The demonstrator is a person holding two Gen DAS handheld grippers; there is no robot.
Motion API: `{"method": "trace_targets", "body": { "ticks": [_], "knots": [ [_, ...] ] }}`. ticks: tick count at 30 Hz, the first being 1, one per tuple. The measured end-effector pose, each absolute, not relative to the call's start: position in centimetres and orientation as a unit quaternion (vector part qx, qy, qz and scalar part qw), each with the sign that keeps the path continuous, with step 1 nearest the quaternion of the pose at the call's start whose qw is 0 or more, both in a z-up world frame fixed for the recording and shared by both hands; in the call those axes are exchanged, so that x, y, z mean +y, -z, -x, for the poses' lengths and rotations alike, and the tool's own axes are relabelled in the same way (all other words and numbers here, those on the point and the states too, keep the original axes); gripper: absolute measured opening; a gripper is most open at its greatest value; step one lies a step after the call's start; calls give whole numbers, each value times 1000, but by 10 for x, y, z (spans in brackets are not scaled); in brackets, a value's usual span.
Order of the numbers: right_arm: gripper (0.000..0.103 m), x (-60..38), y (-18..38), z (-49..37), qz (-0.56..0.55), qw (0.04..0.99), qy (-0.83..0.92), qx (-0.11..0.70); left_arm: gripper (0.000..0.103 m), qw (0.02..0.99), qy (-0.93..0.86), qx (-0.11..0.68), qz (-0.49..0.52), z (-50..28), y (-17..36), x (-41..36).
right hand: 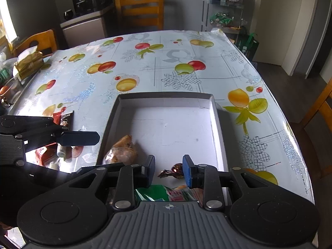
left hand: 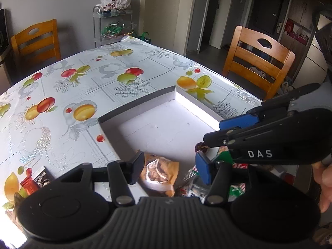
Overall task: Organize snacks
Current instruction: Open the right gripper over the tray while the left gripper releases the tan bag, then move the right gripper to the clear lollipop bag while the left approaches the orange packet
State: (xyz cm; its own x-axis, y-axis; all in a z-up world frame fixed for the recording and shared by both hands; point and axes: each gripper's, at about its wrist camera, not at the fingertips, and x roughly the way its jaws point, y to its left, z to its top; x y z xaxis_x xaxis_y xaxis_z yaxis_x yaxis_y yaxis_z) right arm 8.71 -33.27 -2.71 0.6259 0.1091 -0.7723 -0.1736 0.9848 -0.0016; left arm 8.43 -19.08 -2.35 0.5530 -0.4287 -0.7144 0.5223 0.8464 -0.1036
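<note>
A shallow white box (left hand: 137, 103) (right hand: 164, 95) lies on the fruit-print tablecloth. An orange and clear snack bag (left hand: 159, 172) (right hand: 122, 151) rests at its near left. My left gripper (left hand: 170, 168) hovers open over that bag, its pads clear of it. One of its fingers (right hand: 83, 138) shows at the left of the right wrist view. A brown wrapped candy (right hand: 176, 170) (left hand: 201, 147) lies on the box floor between the pads of my right gripper (right hand: 169, 171) (left hand: 220, 130), which is open, with a gap at the left pad. Green and red wrappers (right hand: 161, 193) (left hand: 236, 188) lie beneath the grippers.
Red and black snack packets (left hand: 35, 180) (right hand: 64, 116) lie on the table left of the box. A gold tissue box (right hand: 29, 62) sits at the far left edge. Wooden chairs (left hand: 259, 62) (right hand: 139, 10) stand around the table. A wire rack (left hand: 114, 20) holds bags. A hand (left hand: 325, 186) shows at right.
</note>
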Motion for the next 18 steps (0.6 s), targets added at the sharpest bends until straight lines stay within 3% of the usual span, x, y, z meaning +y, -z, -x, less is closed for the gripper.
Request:
{"method": "trace_targets", "body": {
  "ticks": [18],
  "knots": [
    [37, -278, 20, -84, 57, 899, -135, 412, 54, 897, 168, 407, -31, -64, 26, -112]
  ]
}}
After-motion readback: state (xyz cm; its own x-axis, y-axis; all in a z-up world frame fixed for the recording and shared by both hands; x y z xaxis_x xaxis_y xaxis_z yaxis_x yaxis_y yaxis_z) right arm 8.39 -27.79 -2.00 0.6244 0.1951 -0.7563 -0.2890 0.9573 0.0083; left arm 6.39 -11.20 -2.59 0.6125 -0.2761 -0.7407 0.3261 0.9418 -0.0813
